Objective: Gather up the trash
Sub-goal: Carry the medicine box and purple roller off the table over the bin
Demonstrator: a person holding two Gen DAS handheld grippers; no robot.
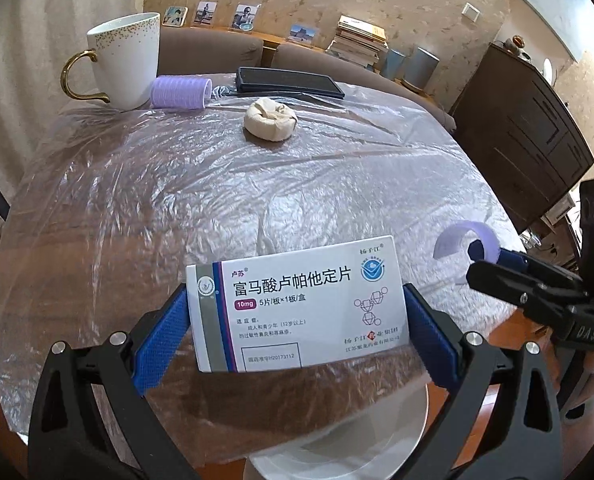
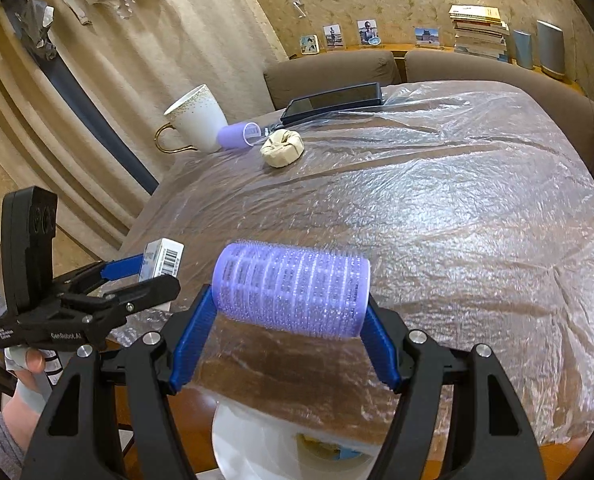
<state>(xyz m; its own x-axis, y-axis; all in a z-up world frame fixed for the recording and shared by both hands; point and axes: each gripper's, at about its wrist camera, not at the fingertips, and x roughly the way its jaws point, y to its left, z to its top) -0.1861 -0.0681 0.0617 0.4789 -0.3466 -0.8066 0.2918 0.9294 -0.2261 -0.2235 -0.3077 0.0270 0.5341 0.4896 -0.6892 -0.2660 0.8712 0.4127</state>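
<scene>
My left gripper (image 1: 297, 316) is shut on a white medicine box (image 1: 297, 304) with Chinese print, held above the table's near edge. The same box (image 2: 163, 260) shows end-on in the right wrist view, in the left gripper (image 2: 153, 276). My right gripper (image 2: 289, 320) is shut on a purple hair roller (image 2: 291, 288), gripped by its two ends. That roller (image 1: 463, 240) and the right gripper (image 1: 493, 264) appear at the right in the left wrist view. A crumpled beige paper ball (image 1: 270, 120) (image 2: 282, 147) lies far back on the table. A white bin (image 1: 337, 440) (image 2: 281, 444) stands below the near edge.
Clear plastic sheet covers the table (image 1: 177, 200). At the back stand a white mug with gold handle (image 1: 123, 60), a second purple roller (image 1: 181, 92) and a black phone (image 1: 289, 82). Brown chairs (image 1: 209, 52) and a dark cabinet (image 1: 529, 128) lie beyond.
</scene>
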